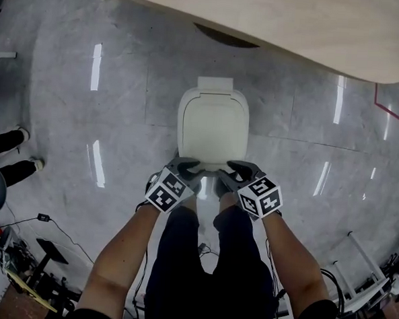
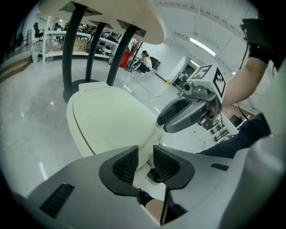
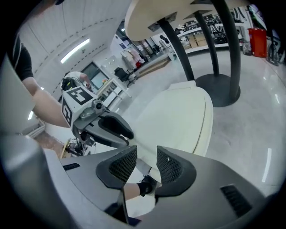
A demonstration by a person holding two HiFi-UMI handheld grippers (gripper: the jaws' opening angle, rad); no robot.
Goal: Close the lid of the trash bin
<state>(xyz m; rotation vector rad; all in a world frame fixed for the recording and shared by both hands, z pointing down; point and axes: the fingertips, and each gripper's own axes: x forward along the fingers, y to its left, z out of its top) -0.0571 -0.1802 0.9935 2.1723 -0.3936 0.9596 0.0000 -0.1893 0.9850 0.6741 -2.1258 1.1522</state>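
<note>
The floor is polished grey stone with pale veins, and it throws back long streaks of ceiling light. A red line is marked on it at the far right. Ahead of me a pale table top overhangs the scene, and its dark round base stands just behind the bin. Through the left gripper view the room opens into a wide white hall with shelving along the far wall. A person crouches in the distance there.

I count one trash bin, one lid, one table and two claws, each with one marker cube. There are also two legs of a bystander at the left edge and a tangle of cables by my feet.

The bin stands on the floor between me and the table base, cream-white and rounded. Its long axis runs straight away from me — the hinge tab at the far end toward the table, the front end toward my knees. The lid lies flat over the body, with a thin seam showing along its edge.

The left claw and right claw hang side by side at the lid's near edge, pointing down and forward. Both have their jaws apart and grip nothing — I see only the lid's edge and floor through each gap. I cannot tell whether either tip touches the lid.
</note>
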